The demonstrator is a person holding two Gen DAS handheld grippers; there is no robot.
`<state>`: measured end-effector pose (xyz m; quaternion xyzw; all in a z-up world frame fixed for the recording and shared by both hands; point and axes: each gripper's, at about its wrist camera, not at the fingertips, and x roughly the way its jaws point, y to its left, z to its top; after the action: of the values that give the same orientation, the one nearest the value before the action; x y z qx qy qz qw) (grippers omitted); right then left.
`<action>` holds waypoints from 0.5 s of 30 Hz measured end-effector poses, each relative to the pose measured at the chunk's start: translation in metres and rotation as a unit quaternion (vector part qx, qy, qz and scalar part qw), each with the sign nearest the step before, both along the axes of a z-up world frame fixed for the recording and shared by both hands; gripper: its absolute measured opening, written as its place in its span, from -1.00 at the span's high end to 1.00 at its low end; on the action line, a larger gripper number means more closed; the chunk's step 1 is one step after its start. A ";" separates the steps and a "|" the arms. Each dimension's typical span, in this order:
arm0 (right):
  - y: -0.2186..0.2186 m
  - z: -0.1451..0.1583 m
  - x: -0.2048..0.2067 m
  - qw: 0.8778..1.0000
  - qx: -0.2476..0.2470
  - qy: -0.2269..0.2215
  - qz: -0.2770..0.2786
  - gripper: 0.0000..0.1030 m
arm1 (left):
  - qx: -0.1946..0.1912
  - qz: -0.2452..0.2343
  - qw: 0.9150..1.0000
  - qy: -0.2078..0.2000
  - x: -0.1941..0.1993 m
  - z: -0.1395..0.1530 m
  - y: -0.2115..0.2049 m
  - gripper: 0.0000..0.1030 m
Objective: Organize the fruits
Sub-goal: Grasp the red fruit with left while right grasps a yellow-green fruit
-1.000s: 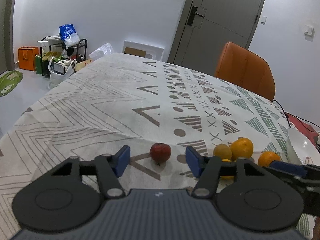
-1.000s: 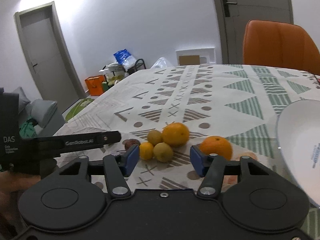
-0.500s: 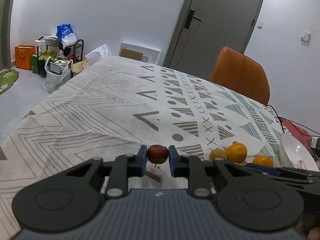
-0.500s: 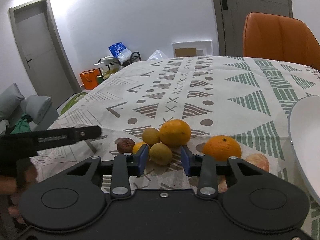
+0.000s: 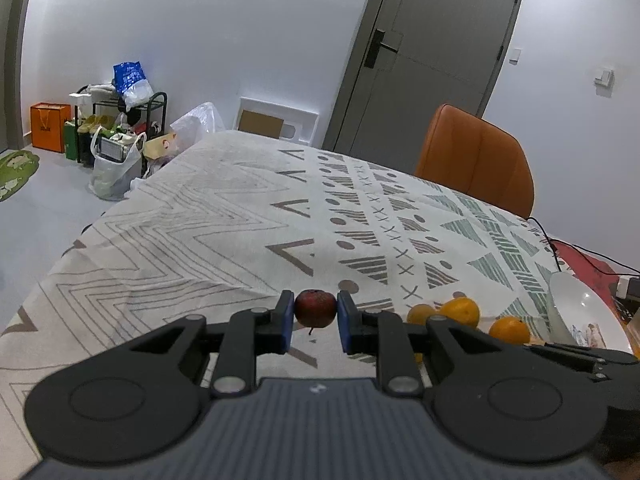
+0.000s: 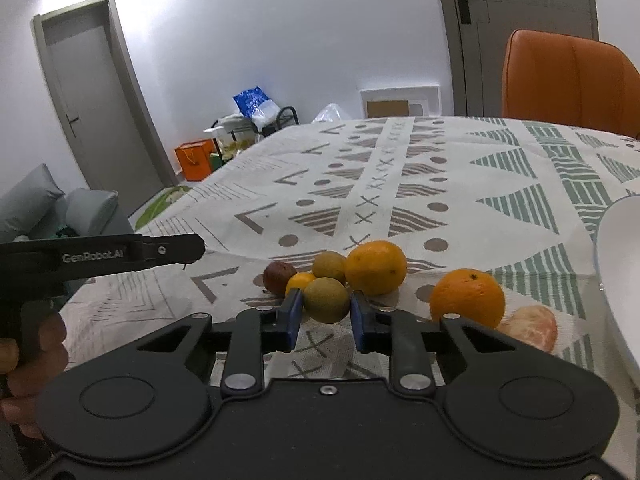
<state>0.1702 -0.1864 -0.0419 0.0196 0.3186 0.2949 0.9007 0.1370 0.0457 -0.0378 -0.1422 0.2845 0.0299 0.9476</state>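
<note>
My left gripper (image 5: 315,316) is shut on a small dark red fruit (image 5: 315,308) and holds it above the patterned tablecloth (image 5: 224,220). My right gripper (image 6: 325,316) is shut on a round green-brown fruit (image 6: 326,299). Behind it lie a large orange (image 6: 376,267), a second green-brown fruit (image 6: 329,266), a small yellow-orange fruit (image 6: 301,282) and a dark red-brown fruit (image 6: 278,278). Another orange (image 6: 467,298) and a peeled citrus piece (image 6: 534,327) lie to the right. The left gripper's side (image 6: 100,256) shows at the left of the right wrist view.
A white bowl (image 6: 618,280) stands at the right table edge; it also shows in the left wrist view (image 5: 576,308). An orange chair (image 5: 476,160) stands at the far side. Cables and a red item (image 5: 588,264) lie at the right. Bags and a rack (image 5: 116,132) are on the floor at left.
Both grippers went from open to shut: the left closed on the dark red fruit and lifted it, the right closed on the green-brown fruit.
</note>
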 end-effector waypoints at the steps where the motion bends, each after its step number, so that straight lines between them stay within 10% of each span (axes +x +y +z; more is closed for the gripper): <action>1: -0.002 0.002 -0.002 1.000 0.002 -0.001 -0.001 0.53 | 0.002 -0.001 1.000 -0.002 -0.001 0.002 -0.002 0.59; 15: -0.060 0.022 -0.022 0.998 0.033 -0.026 -0.052 0.53 | 0.017 -0.035 0.999 -0.020 -0.005 0.019 -0.039 0.59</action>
<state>0.1486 -0.2464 -0.0199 0.0584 0.2835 0.2581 0.9217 0.1323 0.0062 -0.0192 -0.1169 0.2694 -0.0018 0.9559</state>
